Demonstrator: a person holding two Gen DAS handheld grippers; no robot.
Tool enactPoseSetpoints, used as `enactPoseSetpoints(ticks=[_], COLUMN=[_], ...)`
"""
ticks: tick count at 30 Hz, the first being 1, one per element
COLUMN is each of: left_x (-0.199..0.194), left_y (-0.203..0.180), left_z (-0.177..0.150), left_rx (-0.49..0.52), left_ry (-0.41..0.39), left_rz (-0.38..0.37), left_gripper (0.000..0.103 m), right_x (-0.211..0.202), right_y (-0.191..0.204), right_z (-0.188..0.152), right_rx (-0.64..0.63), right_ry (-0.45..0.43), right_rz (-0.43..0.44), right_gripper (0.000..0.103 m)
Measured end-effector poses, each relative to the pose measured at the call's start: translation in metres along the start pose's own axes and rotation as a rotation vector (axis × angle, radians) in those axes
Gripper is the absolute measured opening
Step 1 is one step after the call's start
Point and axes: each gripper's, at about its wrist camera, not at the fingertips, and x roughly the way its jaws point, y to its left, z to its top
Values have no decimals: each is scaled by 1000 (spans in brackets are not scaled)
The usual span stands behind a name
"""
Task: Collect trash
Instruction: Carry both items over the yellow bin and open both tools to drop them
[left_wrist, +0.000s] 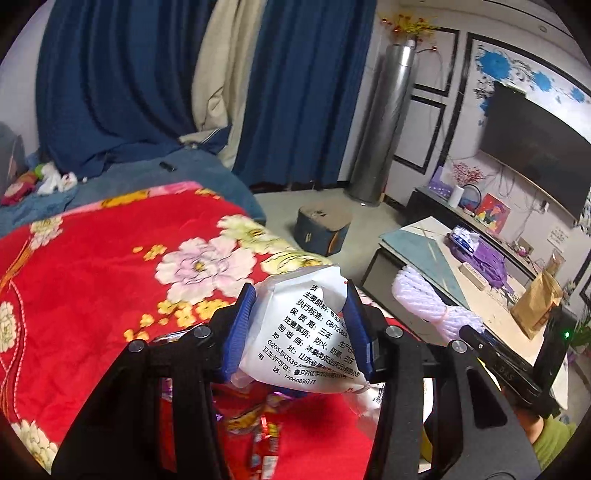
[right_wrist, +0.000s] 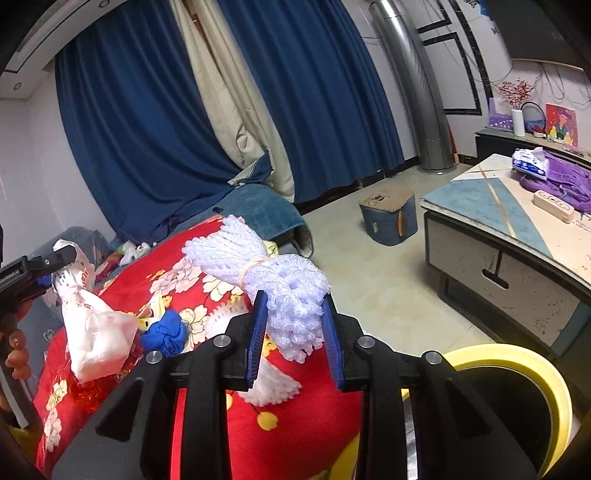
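While R view shows bin (right_wrist: 517, 373), L shows TV (left_wrist: 535, 162)

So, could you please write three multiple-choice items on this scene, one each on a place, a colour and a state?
1. Where does the blue crumpled scrap lie?
A. on the red floral blanket
B. on the low table
C. in the bin

2. What colour is the bin rim near the right gripper?
A. green
B. yellow
C. white

3. What is the left gripper doing?
A. hanging empty
B. resting on the floor
C. clamping a white printed wrapper

Answers: 1 A, it sits on the blanket beside the flowers; 2 B, the rim is plainly yellow; 3 C, both blue pads press the wrapper.
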Motion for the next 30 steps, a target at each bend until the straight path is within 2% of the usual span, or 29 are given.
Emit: enactPoseSetpoints(ticks=[8,15,23,30], left_x=[0,6,18,33], left_y=[-50,-92,-140,-179], left_z=[-11,-25,-47,-71], left_rx=[62,114,164,240], left_ry=[-28,-52,-51,-35], left_rz=[-39,-79,-138,-171], left_gripper=[40,40,40,40], right_x=[-37,-72,-103,-121], right_y=[-17,-51,-92,-116], right_z=[-1,-9,-28,-60], right_rx=[-9,17,62,85], right_ry=[-34,-44,-18,31], right_rz=[-47,-155,-264,-337], right_gripper=[28,28,28,28])
